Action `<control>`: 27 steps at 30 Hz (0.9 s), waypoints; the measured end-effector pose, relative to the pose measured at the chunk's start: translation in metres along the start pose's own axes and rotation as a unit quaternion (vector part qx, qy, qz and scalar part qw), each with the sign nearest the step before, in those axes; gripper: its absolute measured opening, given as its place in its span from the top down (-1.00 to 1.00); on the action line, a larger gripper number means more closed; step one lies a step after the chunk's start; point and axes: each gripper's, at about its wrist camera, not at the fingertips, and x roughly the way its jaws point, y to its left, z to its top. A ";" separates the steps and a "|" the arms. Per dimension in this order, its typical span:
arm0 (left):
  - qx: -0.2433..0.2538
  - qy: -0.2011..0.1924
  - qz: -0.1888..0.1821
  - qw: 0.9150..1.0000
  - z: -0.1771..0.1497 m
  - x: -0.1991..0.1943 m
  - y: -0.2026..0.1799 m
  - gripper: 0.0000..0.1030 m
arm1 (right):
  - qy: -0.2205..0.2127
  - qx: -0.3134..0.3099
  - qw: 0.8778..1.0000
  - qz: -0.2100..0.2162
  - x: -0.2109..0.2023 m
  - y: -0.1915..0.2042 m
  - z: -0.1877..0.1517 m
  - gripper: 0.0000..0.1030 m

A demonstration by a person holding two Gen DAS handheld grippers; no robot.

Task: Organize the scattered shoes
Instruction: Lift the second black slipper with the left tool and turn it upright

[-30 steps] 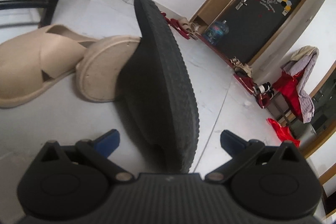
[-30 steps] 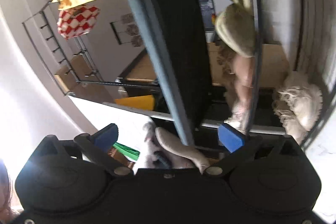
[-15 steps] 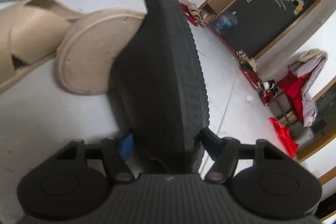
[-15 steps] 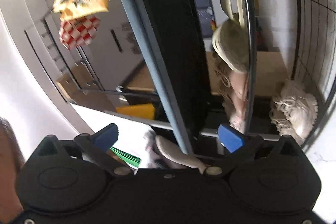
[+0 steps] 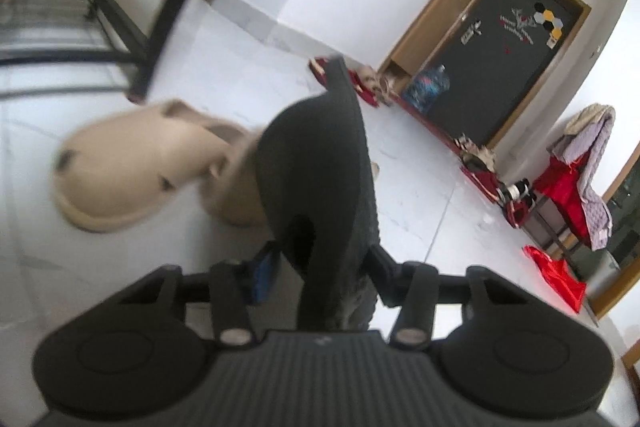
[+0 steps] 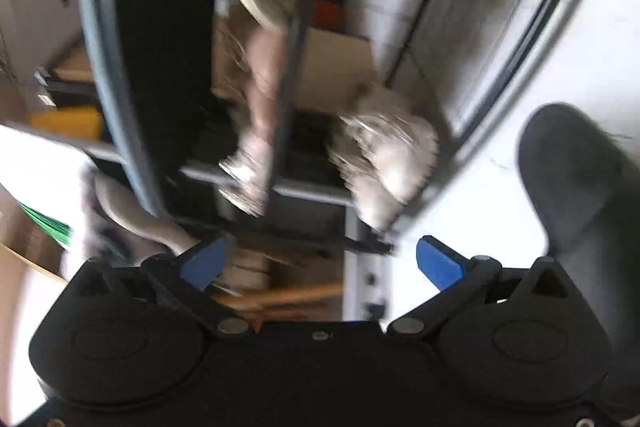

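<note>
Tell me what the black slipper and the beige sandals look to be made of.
Black slipper: likely moulded rubber or foam, matte, its sole covered in a fine ridged tread. Beige sandals: probably soft moulded foam or plastic, smooth and dull, with thick rounded straps; blur leaves it open.

the left gripper point(image 5: 320, 267) has a matte black body with a ribbed plate in the middle and a round, disc-like housing at each side. two black link bars run forward from silver pivot pins to fingers point(image 5: 262, 277) faced with blue pads. the right gripper point(image 6: 320, 259) is the same build: smooth black shell, silver pins, small screws, triangular cut-outs, bright blue pads point(image 6: 436, 261).
</note>
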 end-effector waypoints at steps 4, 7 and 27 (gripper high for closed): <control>-0.032 -0.015 0.011 0.999 0.002 -0.026 0.013 0.20 | 0.023 -0.028 0.998 -0.058 0.017 0.016 -0.013 -1.00; -0.037 -0.016 0.014 0.999 -0.001 -0.036 0.015 0.20 | 0.050 -0.067 0.988 -0.134 0.033 0.026 -0.024 -1.00; -0.048 -0.045 0.018 0.998 -0.003 -0.058 0.018 0.20 | 0.087 -0.088 0.983 -0.139 0.050 0.024 -0.041 -1.00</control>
